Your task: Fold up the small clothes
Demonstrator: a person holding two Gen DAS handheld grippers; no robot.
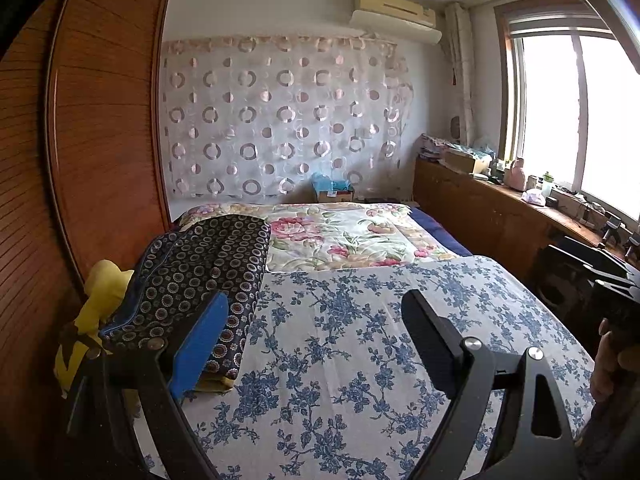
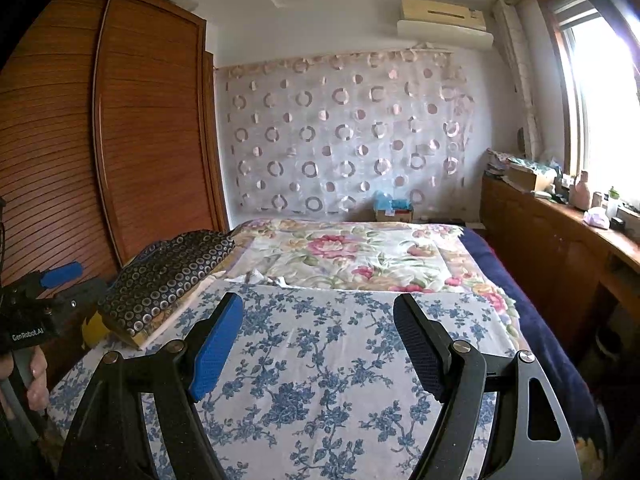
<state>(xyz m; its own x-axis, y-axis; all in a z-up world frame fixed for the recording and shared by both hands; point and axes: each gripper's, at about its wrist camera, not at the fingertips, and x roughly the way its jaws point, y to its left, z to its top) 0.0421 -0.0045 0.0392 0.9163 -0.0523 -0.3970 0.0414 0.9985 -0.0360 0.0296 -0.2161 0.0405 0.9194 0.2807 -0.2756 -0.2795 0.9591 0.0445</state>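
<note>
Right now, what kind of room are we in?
A bedroom, most likely at home. There is a bed with flowery sheets, a big wooden wardrobe beside it, and an air conditioner high on the wall.

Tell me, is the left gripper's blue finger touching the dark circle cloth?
Cannot tell. In the left wrist view the blue finger overlaps the dark circle-patterned cloth, but no contact or gap shows plainly.

We see daylight pouring in from the tall wood-framed window (image 1: 576,120) to the right of the fingers, blown out to white glare. The brown slatted wooden wardrobe (image 2: 60,152) left of the fingers stays dimmer. Fisheye bending curves both views, with dark vignetted corners. Focus is fairly sharp centrally.
</note>
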